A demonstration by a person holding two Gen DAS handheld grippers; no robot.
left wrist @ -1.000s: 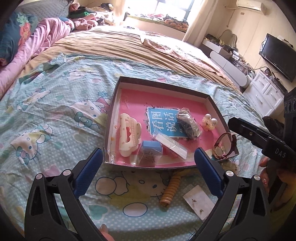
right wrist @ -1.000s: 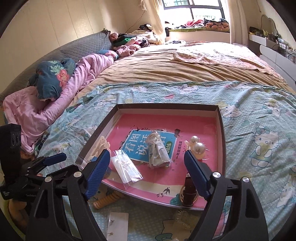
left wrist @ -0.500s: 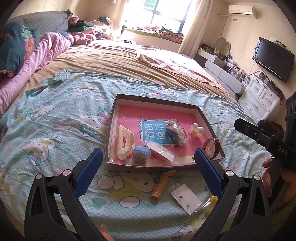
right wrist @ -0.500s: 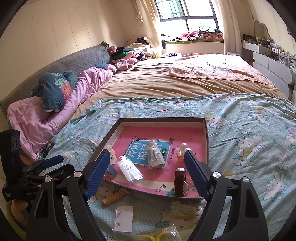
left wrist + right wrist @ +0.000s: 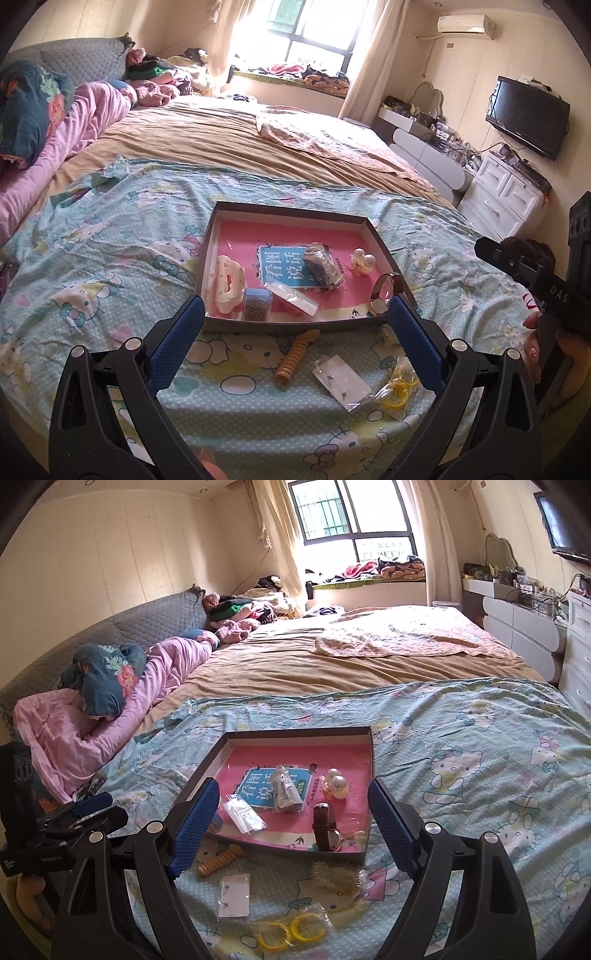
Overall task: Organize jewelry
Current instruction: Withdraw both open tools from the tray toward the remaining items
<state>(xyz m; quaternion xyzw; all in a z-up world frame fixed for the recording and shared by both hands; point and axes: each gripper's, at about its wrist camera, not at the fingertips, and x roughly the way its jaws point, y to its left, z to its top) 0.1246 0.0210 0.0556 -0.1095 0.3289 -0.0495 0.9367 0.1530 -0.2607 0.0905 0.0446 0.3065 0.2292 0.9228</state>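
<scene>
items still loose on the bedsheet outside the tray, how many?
4, all just in front of the tray: orange spiral hair tie at left, earring card beside it, clear spiral tie at right, bagged yellow hoops nearest. Others may be hidden behind the grippers.

The left gripper's blue pad point(image 5: 413, 332) hides part of the watch point(image 5: 384, 295) and the clear spiral hair tie point(image 5: 386, 329); earring card studs point(image 5: 226, 896) too small to tell; television point(image 5: 561, 520) cut off.
</scene>
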